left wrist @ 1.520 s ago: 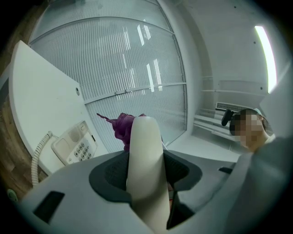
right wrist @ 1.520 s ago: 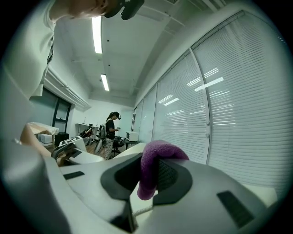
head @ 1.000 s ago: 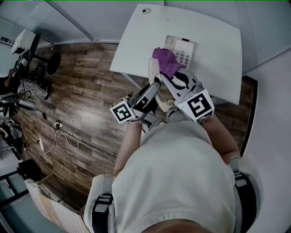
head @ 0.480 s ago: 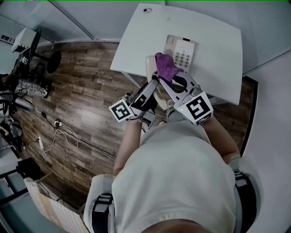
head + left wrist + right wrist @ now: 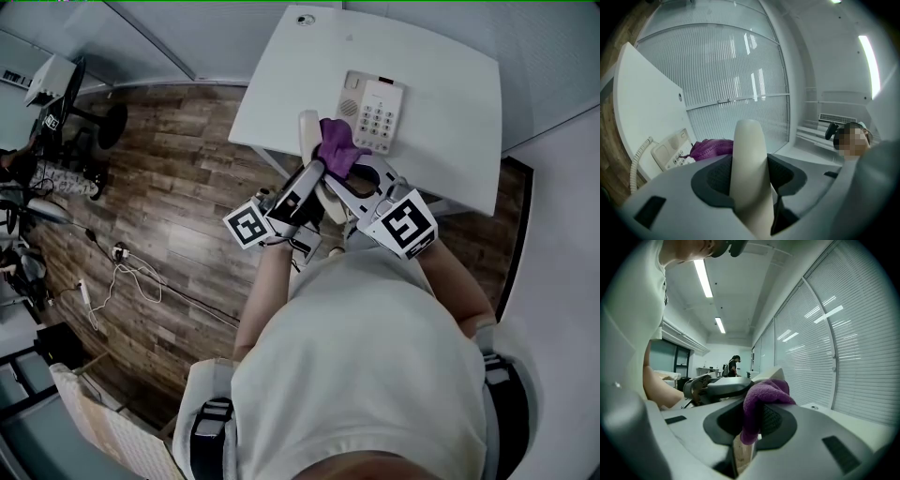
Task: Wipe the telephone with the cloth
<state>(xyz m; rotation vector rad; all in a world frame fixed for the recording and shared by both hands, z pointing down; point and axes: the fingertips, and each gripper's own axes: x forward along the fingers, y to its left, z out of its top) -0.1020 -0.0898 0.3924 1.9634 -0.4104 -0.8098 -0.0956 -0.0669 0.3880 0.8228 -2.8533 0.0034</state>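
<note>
Head view looks down on a white counter (image 5: 441, 141) over a wood-plank floor (image 5: 178, 178), with the cream telephone base (image 5: 375, 111) lying flat on the counter, its keypad (image 5: 376, 120) facing up. The handset (image 5: 308, 131) is off the base and raised above the counter's near edge, clamped in the left tool (image 5: 315, 174), whose marker cube (image 5: 248, 227) sits down by the person's forearm. In the left gripper view the two dark-padded jaws of that tool (image 5: 750, 174) press on either side of the handset (image 5: 749, 154), which stands upright between them with its rounded end pointing up; behind it the telephone base (image 5: 670, 149) lies on the counter (image 5: 644, 101), and a coiled cord (image 5: 637, 161) runs off its near side. The right tool (image 5: 349, 171) grips a purple cloth (image 5: 337, 142), which is bunched above its tips and lies against the right side of the handset, seemingly touching it. Right gripper view shows those jaws (image 5: 752, 422) shut on a fold of the cloth (image 5: 764, 391), the rest of which mounds over the top of the jaws, while the pale handset (image 5: 772, 375) peeks out just behind it. The two tools meet tip to tip between the person's chest and the telephone base, well clear of the base itself
</note>
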